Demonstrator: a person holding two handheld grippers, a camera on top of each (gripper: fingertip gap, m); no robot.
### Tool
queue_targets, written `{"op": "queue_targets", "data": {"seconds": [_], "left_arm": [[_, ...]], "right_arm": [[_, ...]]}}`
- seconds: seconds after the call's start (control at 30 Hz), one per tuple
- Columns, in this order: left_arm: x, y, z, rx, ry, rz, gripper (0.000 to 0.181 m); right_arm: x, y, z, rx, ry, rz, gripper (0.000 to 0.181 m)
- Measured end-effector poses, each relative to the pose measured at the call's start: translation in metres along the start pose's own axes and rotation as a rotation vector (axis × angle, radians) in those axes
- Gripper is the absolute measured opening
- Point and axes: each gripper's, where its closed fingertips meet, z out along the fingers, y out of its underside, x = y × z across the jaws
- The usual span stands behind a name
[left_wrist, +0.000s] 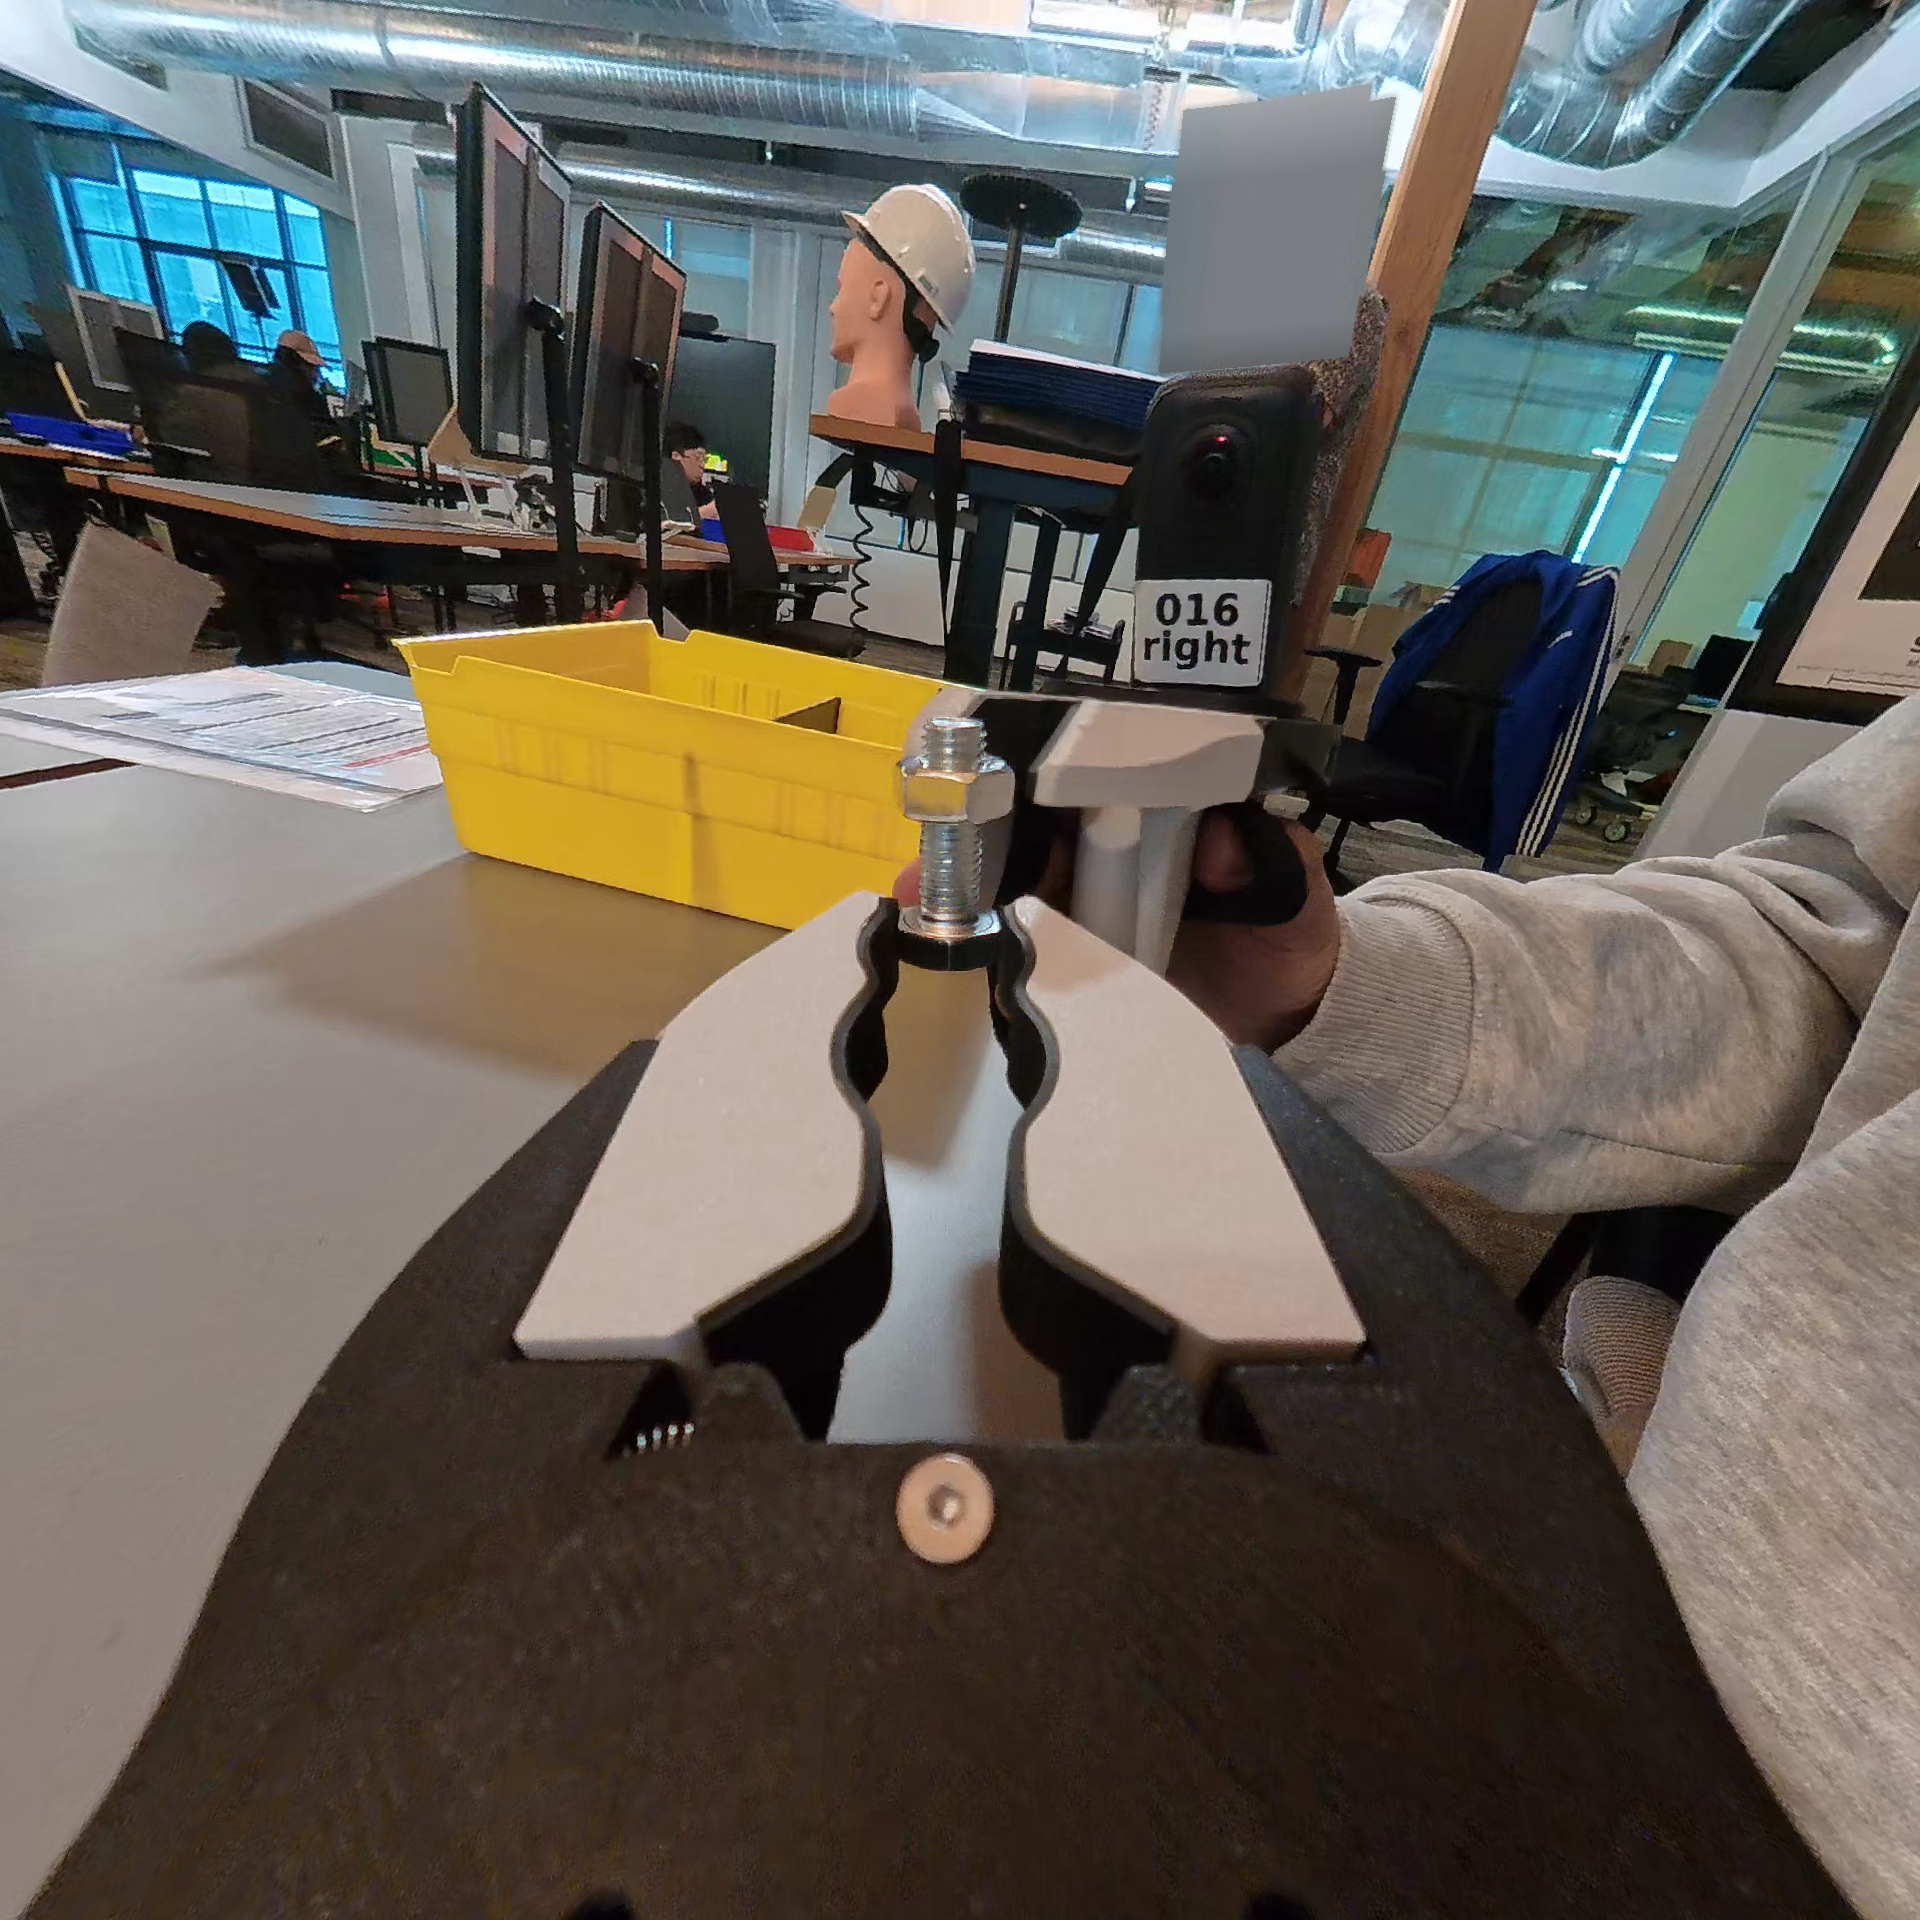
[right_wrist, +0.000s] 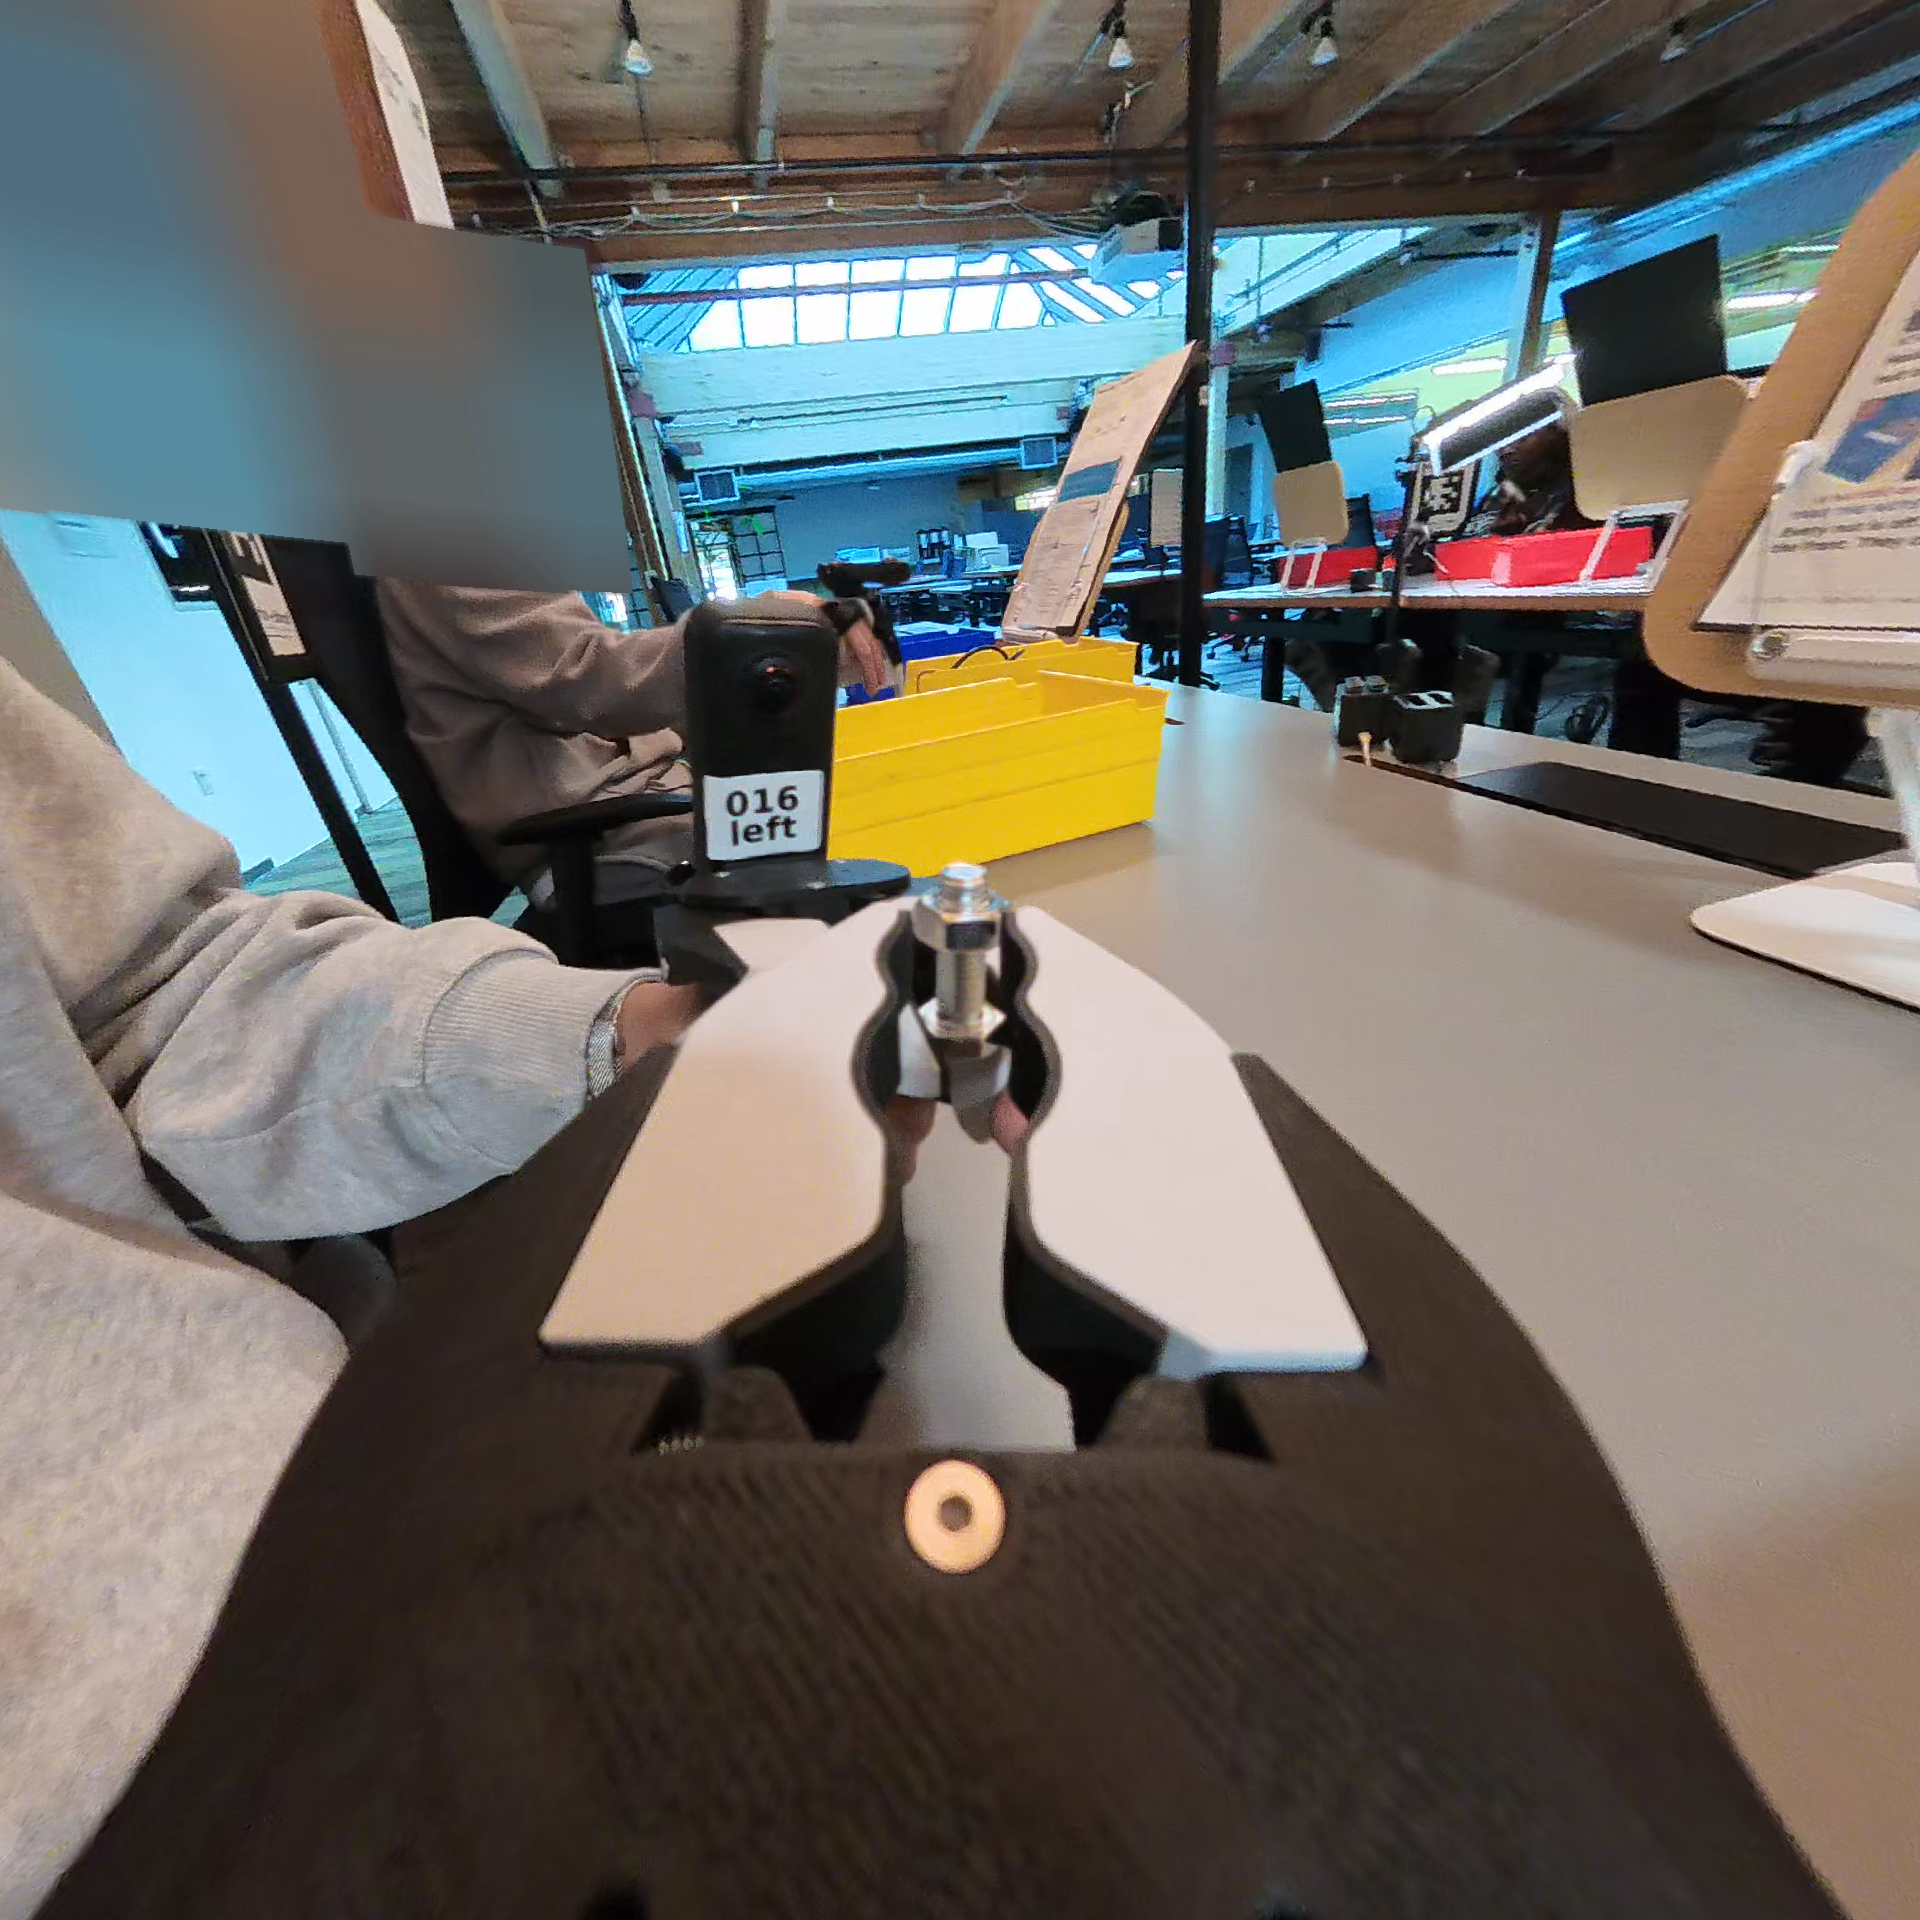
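- At the tips of the left tool (left_wrist: 945, 935), the jaws are clamped on the hexagonal head of a steel bolt (left_wrist: 951, 862), which stands upright with its thread pointing up.
- Just above those tips, the right tool (right_wrist: 951, 935) comes in from the side. Its jaws are closed on a hex nut (left_wrist: 951, 790) sitting high on the thread, and a short stub of bolt shows above the nut.
- Both pieces hang in the air over the grey bench (left_wrist: 260, 1039), touching only the two tools.
- Beyond the left tool's tips and a little to its left, a yellow bin (left_wrist: 623, 769) rests on the bench, well apart from the bolt.
- A hand (left_wrist: 1257, 935) in a grey sleeve grips the right tool's handle.
- Judgement: the hold looks sound. The head sits in the notch between the left tips, so the grip there should be firm. The right tool is best kept square to the thread, since any tilt could bind the nut.
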Motion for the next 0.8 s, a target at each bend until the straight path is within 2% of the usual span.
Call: {"op": "queue_targets", "data": {"seconds": [0.27, 0.4, 0.5, 0.8], "left_arm": [[-0.001, -0.003, -0.002, 0.009, -0.004, -0.001, 0.018], [-0.001, -0.001, -0.001, 0.000, -0.002, 0.000, 0.018], [0.001, 0.000, 0.000, -0.001, 0.002, 0.004, 0.019], [-0.002, -0.003, -0.002, 0.014, -0.005, -0.005, 0.018]], "right_arm": [[0.016, 0.003, -0.003, -0.016, 0.094, 0.001, 0.012], [0.002, -0.002, 0.000, 0.013, 0.011, -0.005, 0.020], [-0.002, 0.004, 0.004, -0.023, 0.012, -0.033, 0.022], [0.013, 0.003, -0.002, -0.022, 0.092, -0.030, 0.012]]}}
